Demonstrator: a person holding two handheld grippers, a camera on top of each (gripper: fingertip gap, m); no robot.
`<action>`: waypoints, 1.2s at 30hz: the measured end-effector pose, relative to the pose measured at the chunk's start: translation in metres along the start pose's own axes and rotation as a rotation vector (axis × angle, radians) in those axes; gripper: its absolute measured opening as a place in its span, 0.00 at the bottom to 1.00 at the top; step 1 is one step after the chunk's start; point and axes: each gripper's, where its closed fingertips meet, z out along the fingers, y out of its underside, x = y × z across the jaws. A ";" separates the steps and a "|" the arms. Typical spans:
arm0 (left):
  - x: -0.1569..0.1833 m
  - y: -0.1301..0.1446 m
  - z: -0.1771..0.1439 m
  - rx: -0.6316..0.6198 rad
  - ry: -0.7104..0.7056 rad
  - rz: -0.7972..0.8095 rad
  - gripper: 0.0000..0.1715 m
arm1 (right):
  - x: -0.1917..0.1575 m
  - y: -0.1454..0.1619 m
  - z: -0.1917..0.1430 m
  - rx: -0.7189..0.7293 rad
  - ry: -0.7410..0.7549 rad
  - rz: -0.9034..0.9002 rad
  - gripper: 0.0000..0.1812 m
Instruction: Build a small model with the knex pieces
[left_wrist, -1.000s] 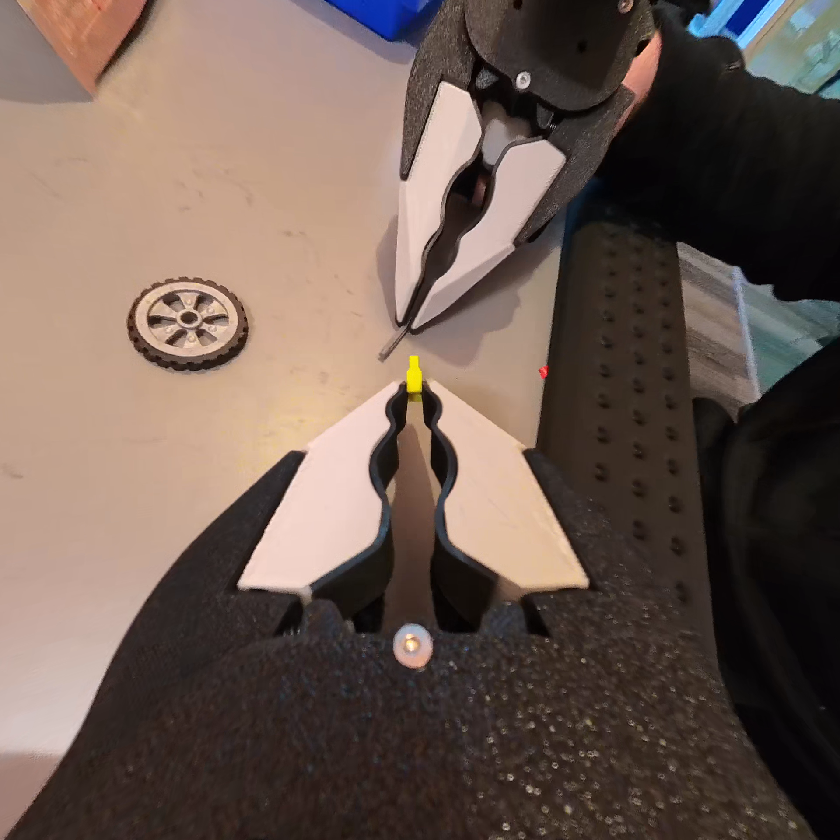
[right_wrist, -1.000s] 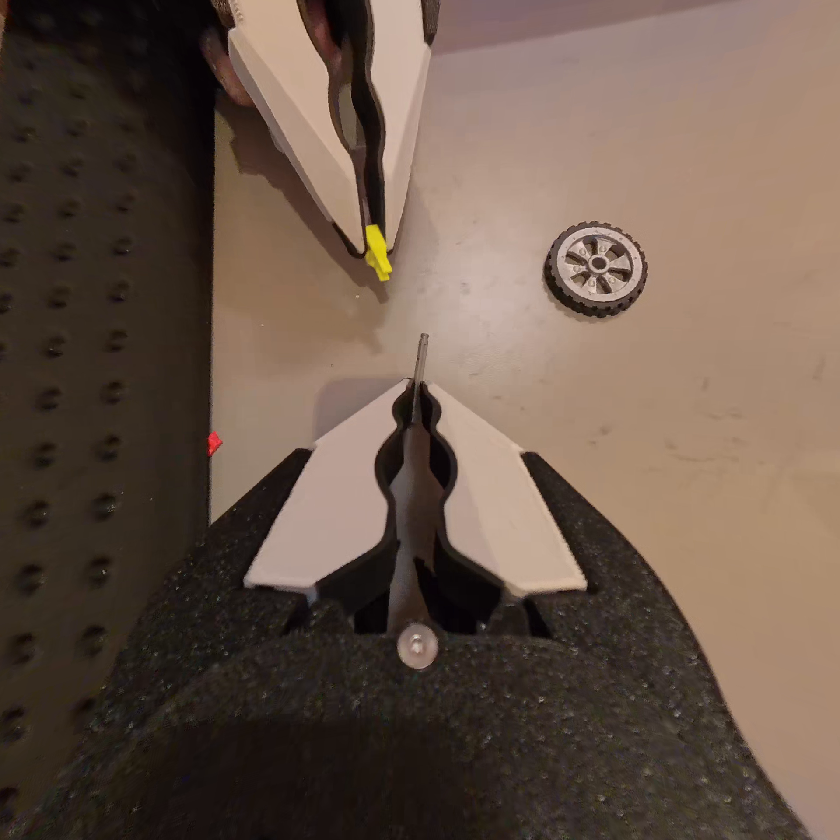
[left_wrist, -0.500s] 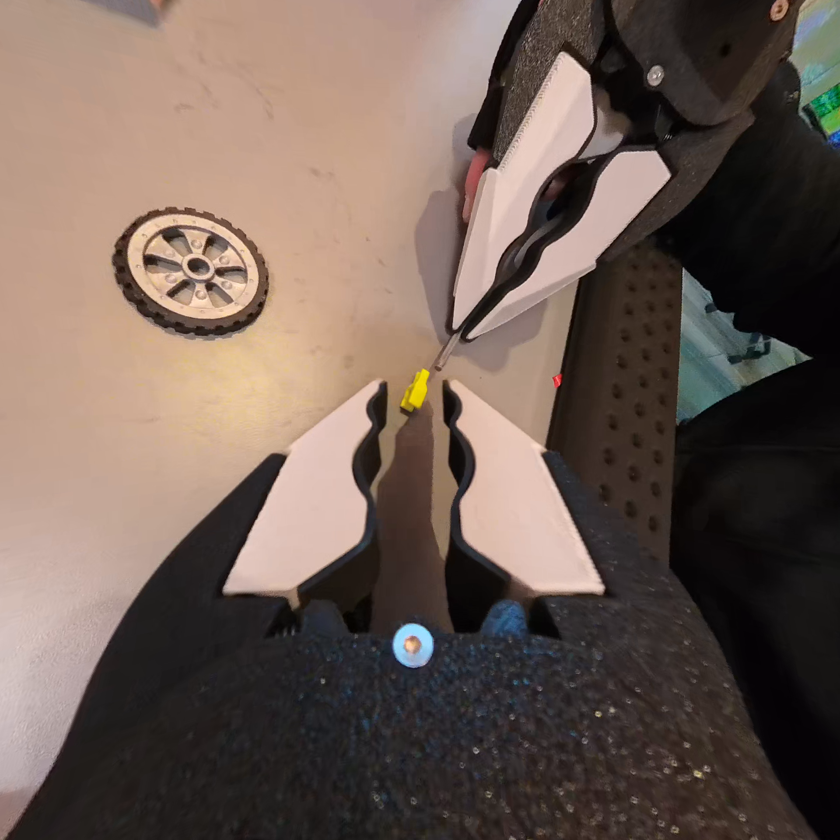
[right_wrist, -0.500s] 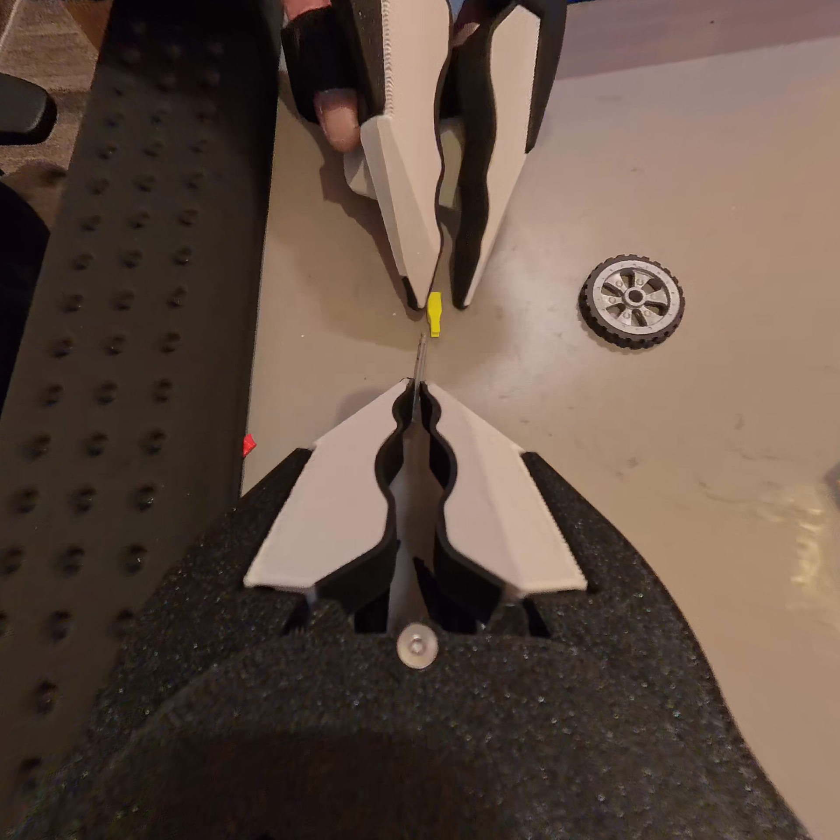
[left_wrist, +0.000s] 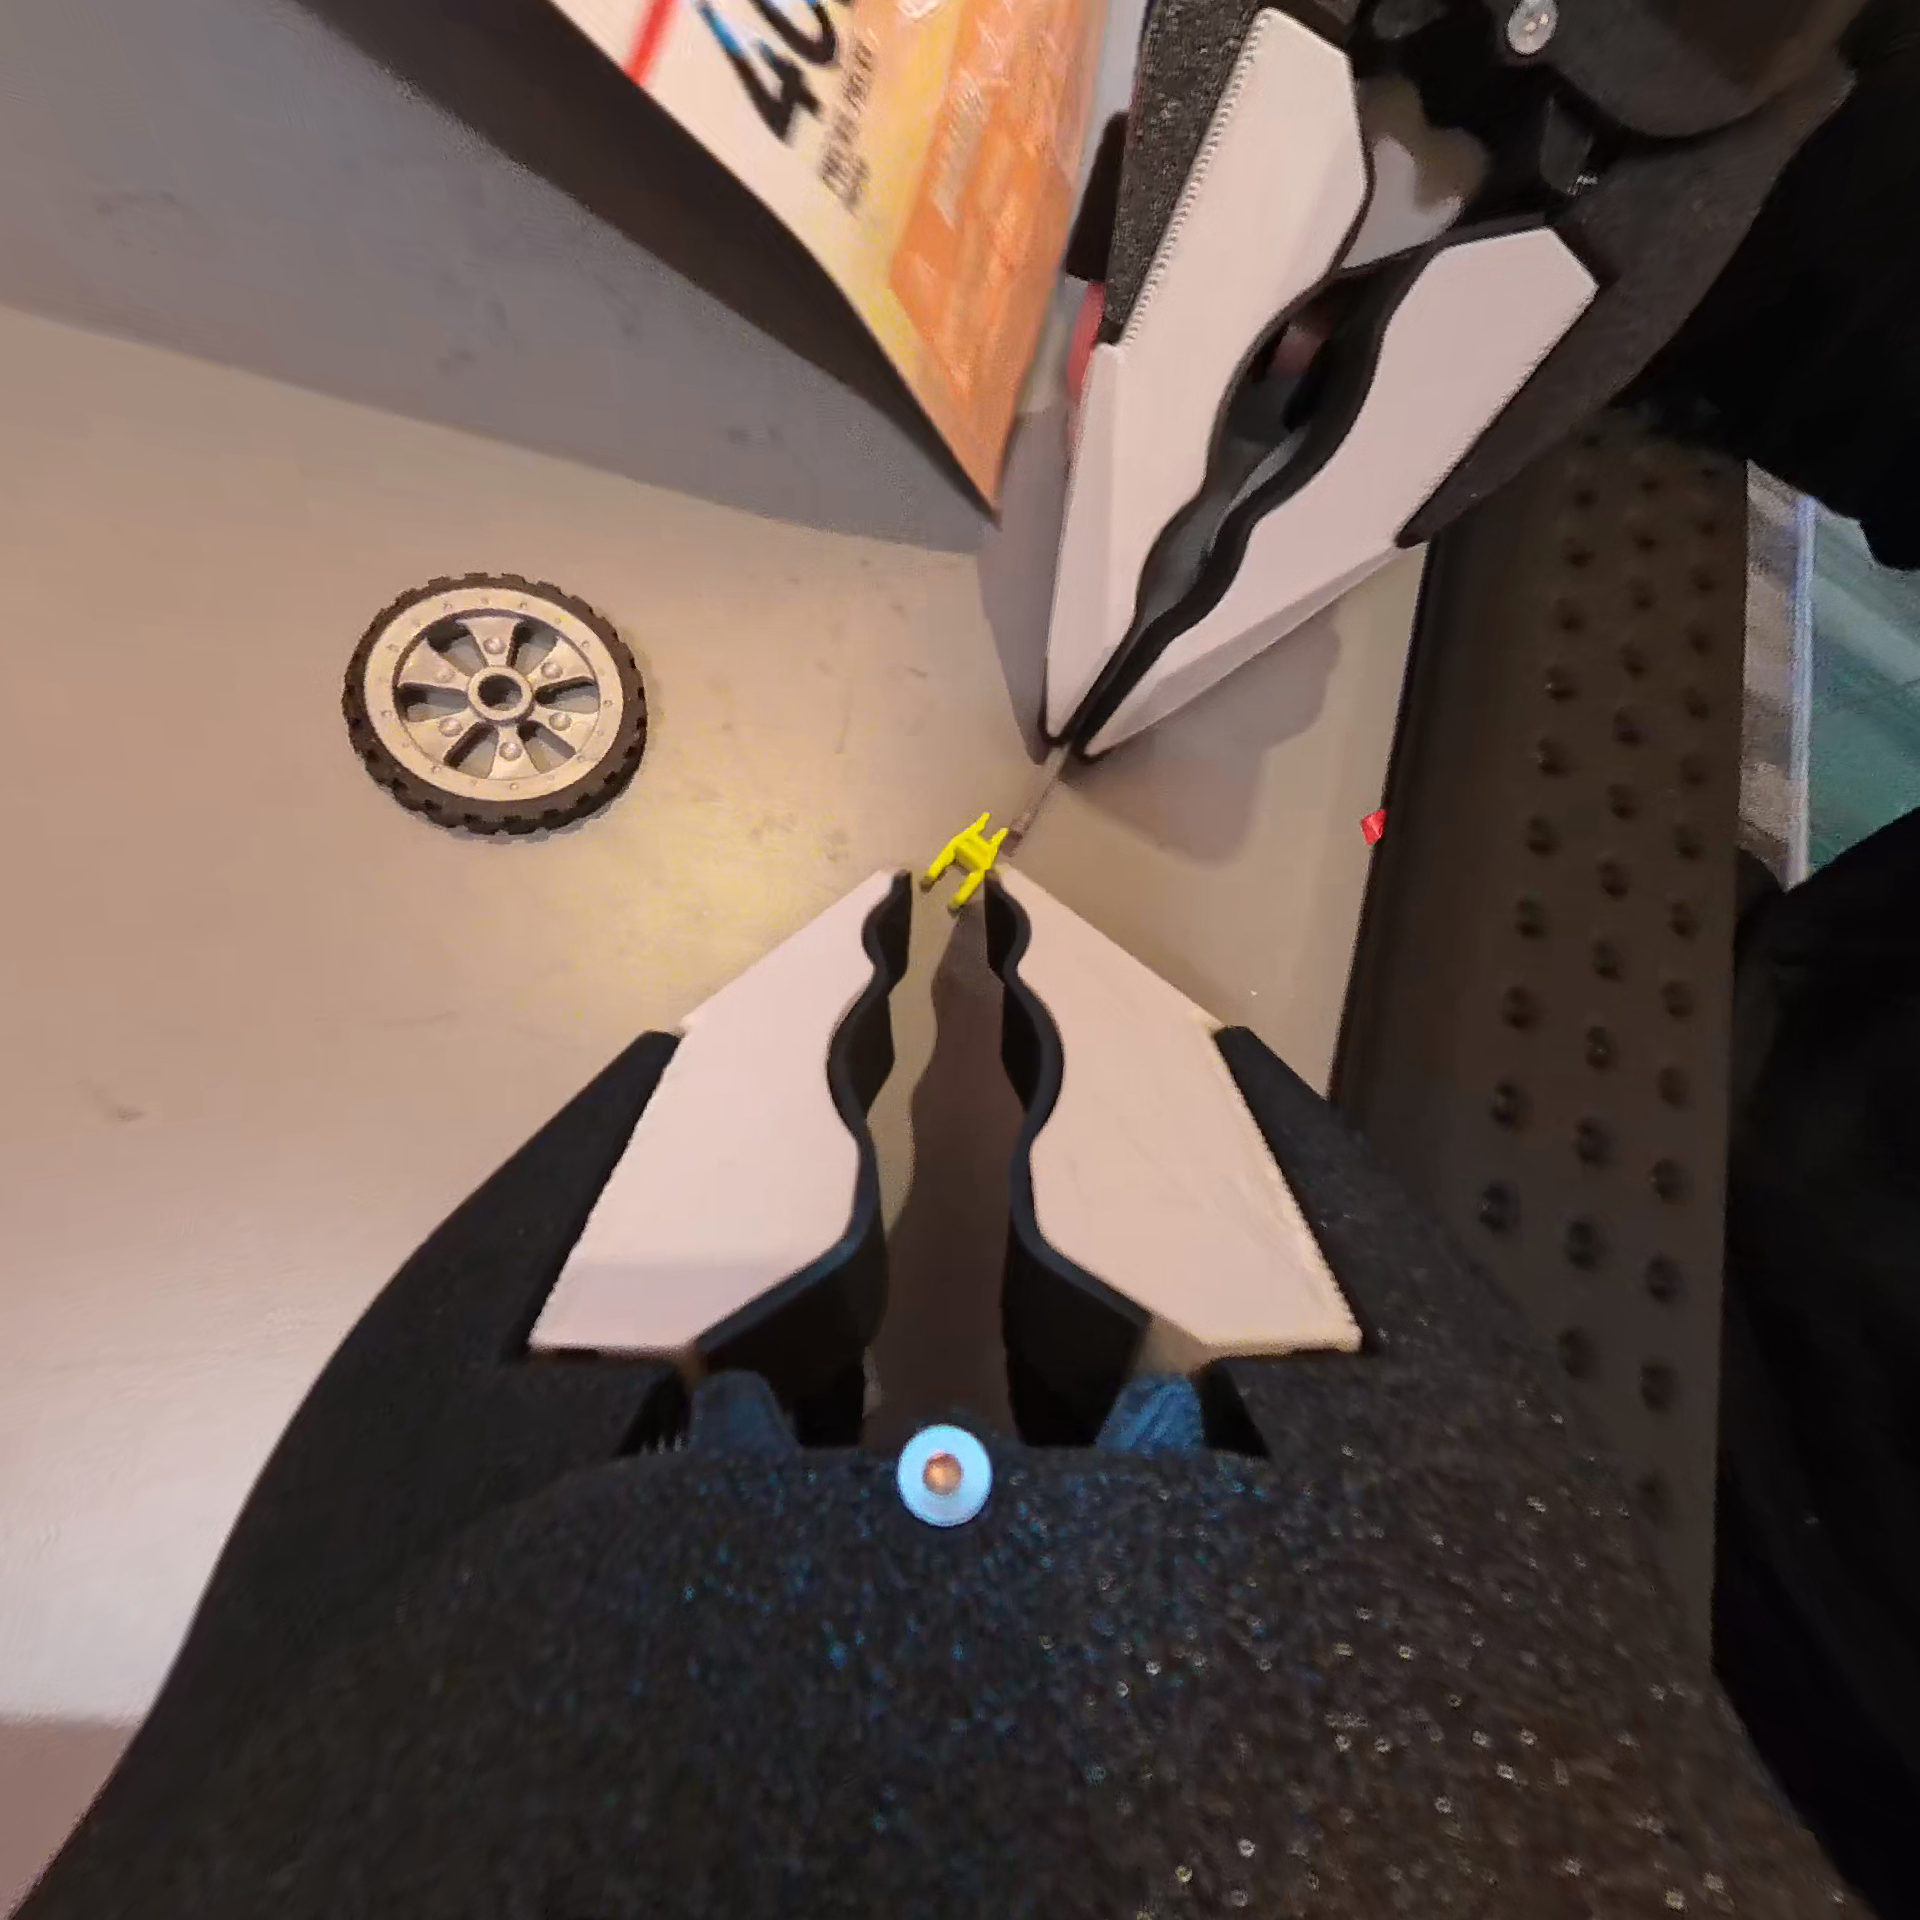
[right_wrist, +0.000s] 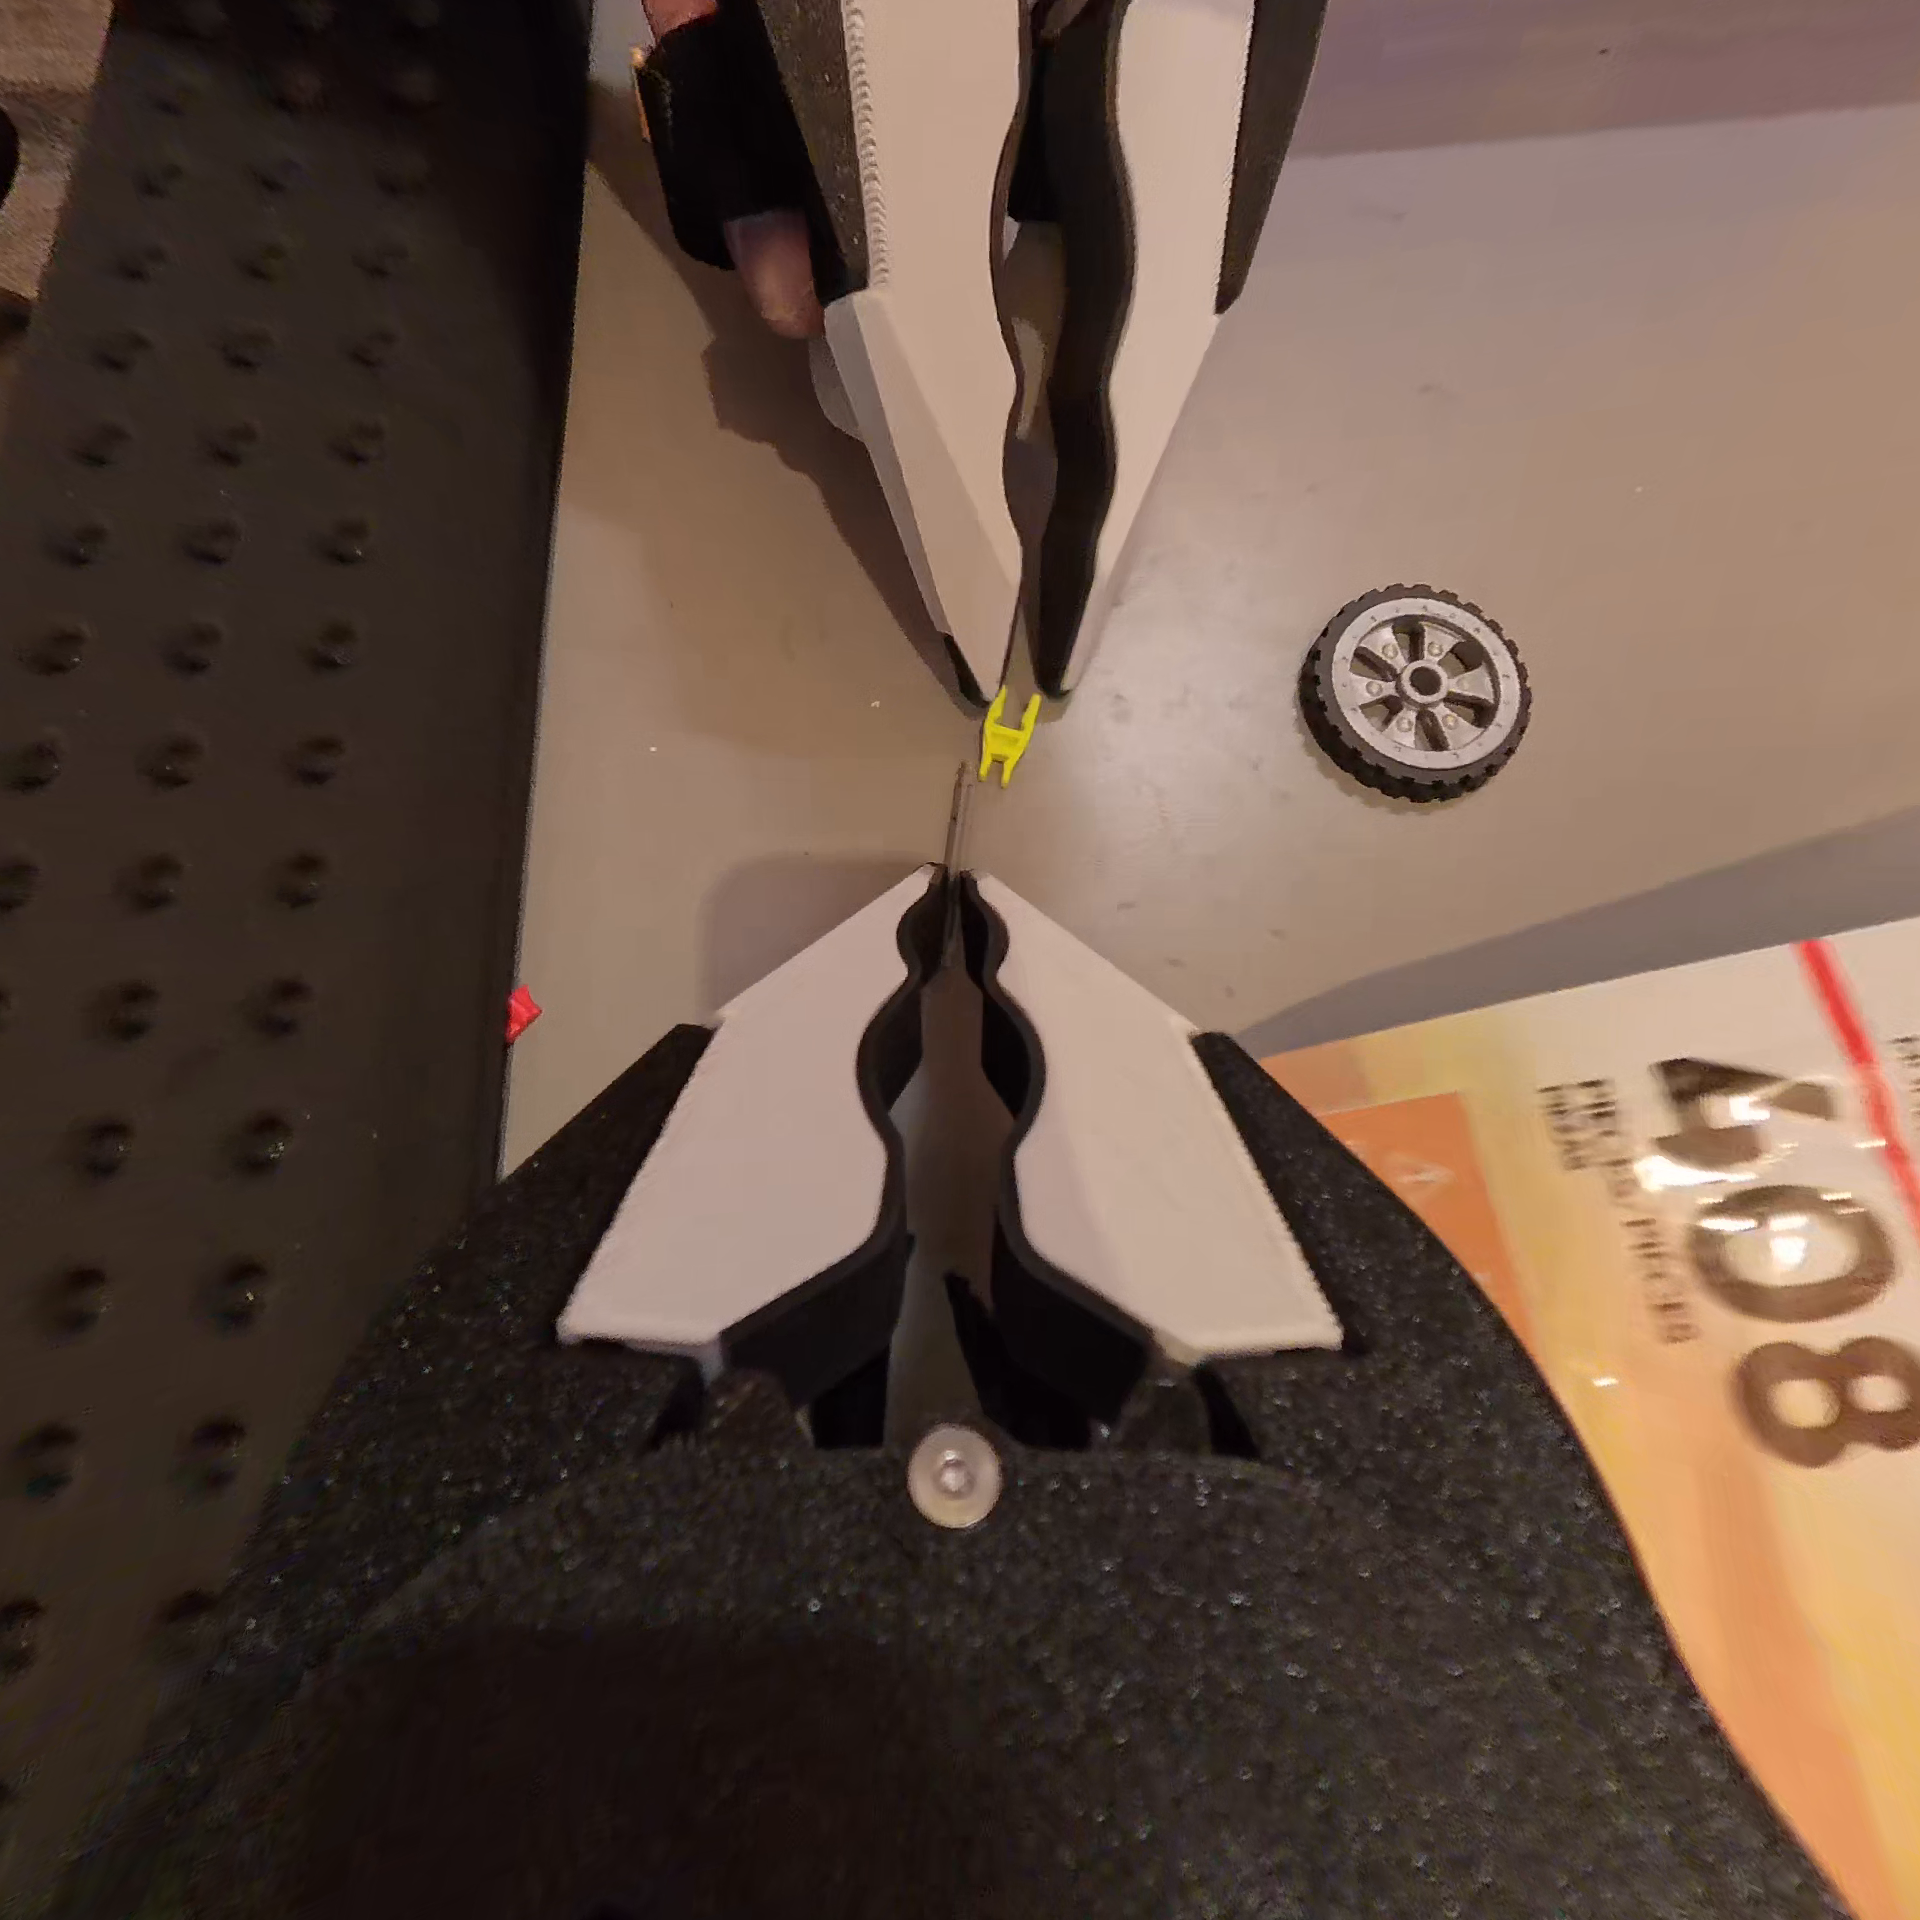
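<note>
In the left wrist view, the left tool (left_wrist: 951, 883) has its fingers a little spread, and the small yellow clip (left_wrist: 966, 860) lies on the grey counter (left_wrist: 260, 1039) just past their tips, gripped by nothing as far as I can tell. Opposite it, the right tool (left_wrist: 1065, 740) is pressed together on a thin metal pin (left_wrist: 1039, 805) whose free end points at the clip, seemingly to line the two up. A toy wheel (left_wrist: 495, 701) lies flat well off to the left tool's left; a printed card (left_wrist: 914, 208) leans in beyond. In the right wrist view, the right tool (right_wrist: 948, 878) pinches the pin (right_wrist: 960, 810), its tip just beside the clip (right_wrist: 1006, 736). The left tool (right_wrist: 1013, 686) stands parted just beyond the clip. A studded black mat (right_wrist: 260, 623) borders the counter on this tool's left.
</note>
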 end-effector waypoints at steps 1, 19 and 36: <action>0.001 -0.002 -0.001 0.006 -0.001 0.019 0.07 | 0.002 0.000 -0.001 -0.002 0.011 -0.002 0.01; 0.007 0.006 0.006 -0.068 -0.092 0.256 0.04 | 0.002 0.000 0.003 -0.039 0.049 -0.019 0.01; 0.008 0.005 0.008 -0.071 -0.036 0.323 0.04 | 0.006 -0.006 -0.003 -0.066 0.084 -0.092 0.04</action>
